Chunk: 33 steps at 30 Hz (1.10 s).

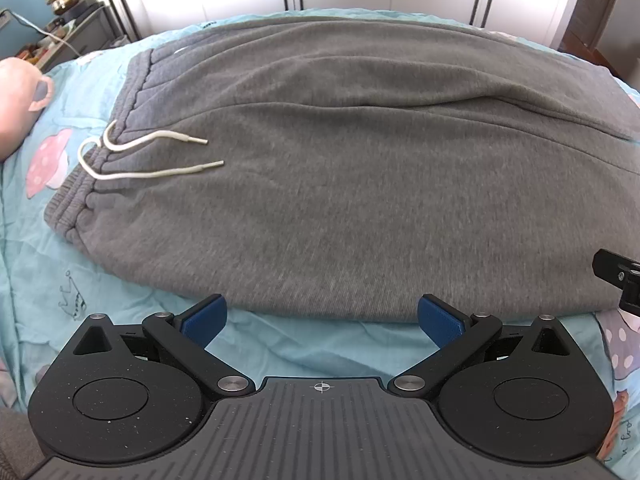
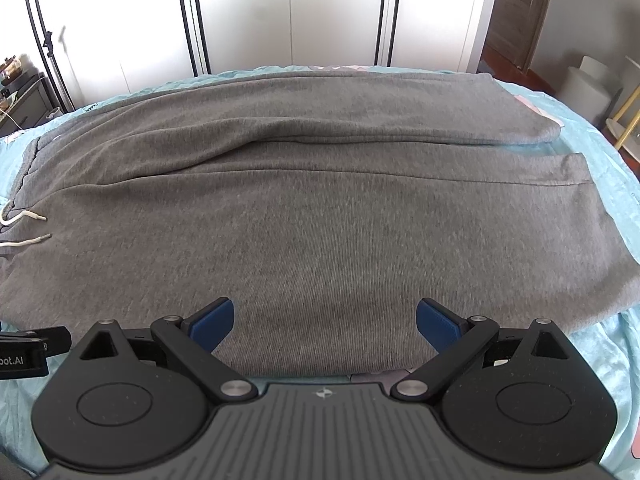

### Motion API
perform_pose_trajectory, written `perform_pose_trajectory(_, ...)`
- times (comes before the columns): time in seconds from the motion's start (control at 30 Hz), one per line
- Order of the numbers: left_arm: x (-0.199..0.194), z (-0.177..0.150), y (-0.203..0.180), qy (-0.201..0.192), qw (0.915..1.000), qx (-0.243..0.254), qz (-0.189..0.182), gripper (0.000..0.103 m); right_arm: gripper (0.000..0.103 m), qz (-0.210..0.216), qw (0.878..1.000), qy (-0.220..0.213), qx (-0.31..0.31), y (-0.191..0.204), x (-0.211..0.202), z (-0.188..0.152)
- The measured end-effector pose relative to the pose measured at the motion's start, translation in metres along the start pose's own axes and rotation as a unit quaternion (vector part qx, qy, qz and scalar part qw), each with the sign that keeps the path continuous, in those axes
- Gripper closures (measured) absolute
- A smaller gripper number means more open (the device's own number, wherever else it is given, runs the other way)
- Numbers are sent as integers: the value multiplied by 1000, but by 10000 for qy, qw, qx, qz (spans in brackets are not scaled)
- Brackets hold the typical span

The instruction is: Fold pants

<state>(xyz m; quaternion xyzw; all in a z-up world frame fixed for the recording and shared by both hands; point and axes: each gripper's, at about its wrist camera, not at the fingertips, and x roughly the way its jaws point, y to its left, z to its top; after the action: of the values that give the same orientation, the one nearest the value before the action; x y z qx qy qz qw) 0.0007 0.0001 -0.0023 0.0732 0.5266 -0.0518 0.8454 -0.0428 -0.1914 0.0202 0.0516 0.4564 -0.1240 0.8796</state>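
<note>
Grey pants point(image 2: 304, 208) flat on bedsheet point(image 1: 120, 288); left tongs point(image 1: 320, 320), right tongs point(image 2: 325, 322) spread wide, grasping nothing.

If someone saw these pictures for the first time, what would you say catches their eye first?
The grey pants dominate both views, spread flat across the blue bedsheet with the two legs side by side, pointing right. The white drawstring stands out at the waistband on the left. In the foreground, the left gripper and right gripper both hover open at the pants' near edge, holding nothing.
</note>
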Motion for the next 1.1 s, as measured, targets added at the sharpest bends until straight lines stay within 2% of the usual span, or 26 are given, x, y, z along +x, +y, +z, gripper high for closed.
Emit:
perform_pose_trajectory(0.3,0,0,0,9,10000,6,-13,0,5,1,10000,29,43,-2,2,-1)
perform_pose_trajectory(0.47,4,2,-1,186,9998,34,25,0,5,18,10000,70,53,-2,2,-1)
perform_pose_trajectory(0.57,6,3,0,147,9999,58,15,0,5,20,9999,105,108,-3,4,-1)
perform_pose_trajectory(0.6,6,3,1,-55,10000,41,-5,0,5,33,9999,109,127,-3,4,-1)
perform_pose_trajectory(0.7,8,3,3,-70,10000,23,-52,0,5,79,9998,75,163,-3,4,-1)
perform_pose_trajectory(0.9,13,4,6,98,9999,7,-108,0,5,184,9988,-451,-96,2,-6,-2)
perform_pose_trajectory(0.97,14,5,6,127,9998,16,-129,0,5,215,9984,-498,-129,2,-8,-1)
perform_pose_trajectory(1.1,17,7,7,84,9998,86,-158,0,5,275,9992,-269,-49,-1,-4,0)
